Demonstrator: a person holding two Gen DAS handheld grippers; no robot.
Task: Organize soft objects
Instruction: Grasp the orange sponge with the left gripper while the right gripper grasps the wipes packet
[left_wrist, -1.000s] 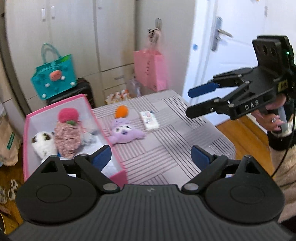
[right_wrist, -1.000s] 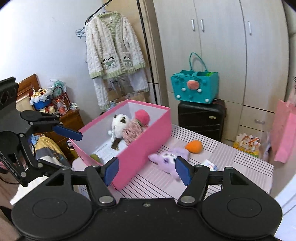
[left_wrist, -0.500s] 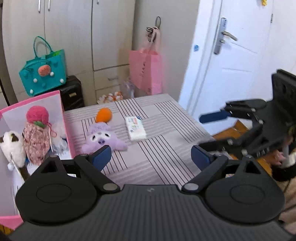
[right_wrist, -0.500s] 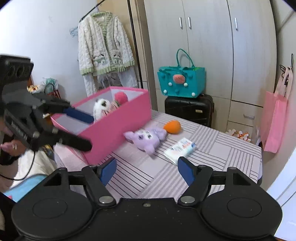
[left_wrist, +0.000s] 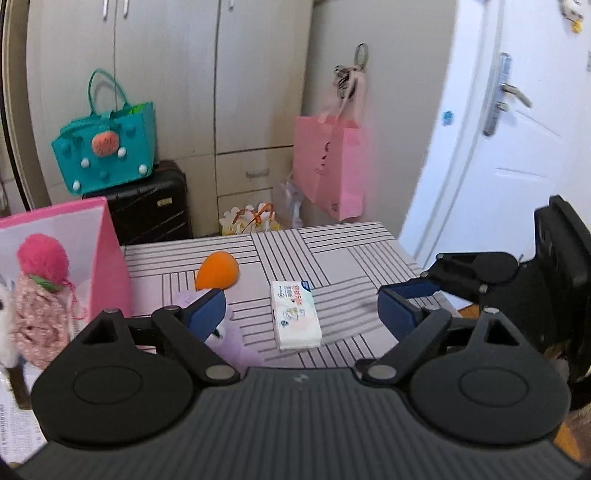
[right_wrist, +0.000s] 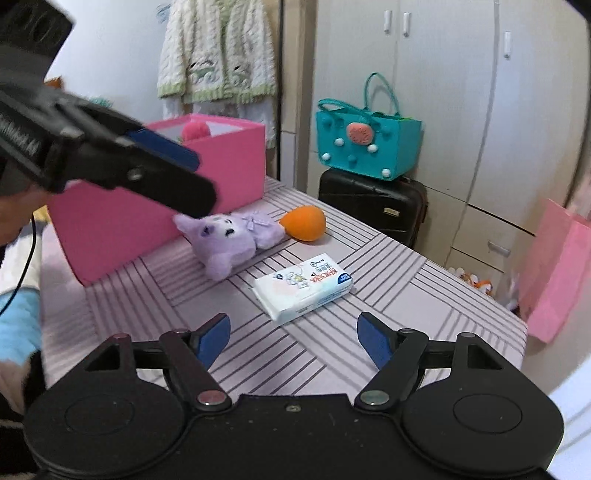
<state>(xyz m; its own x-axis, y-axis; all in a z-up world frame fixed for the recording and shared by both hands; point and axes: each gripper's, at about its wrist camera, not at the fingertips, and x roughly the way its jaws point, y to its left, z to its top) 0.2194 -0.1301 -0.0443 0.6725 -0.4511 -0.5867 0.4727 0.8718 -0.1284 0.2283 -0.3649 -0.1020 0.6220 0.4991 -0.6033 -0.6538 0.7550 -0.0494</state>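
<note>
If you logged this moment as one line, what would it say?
left gripper: open, empty | right gripper: open, empty | plush, orange toy, tissue pack: on table | box: holds toys

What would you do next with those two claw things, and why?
Probably lower the left gripper onto the purple plush toy. Both it and the right gripper are open and empty, and the toy lies on the striped table beside the pink box.
</note>
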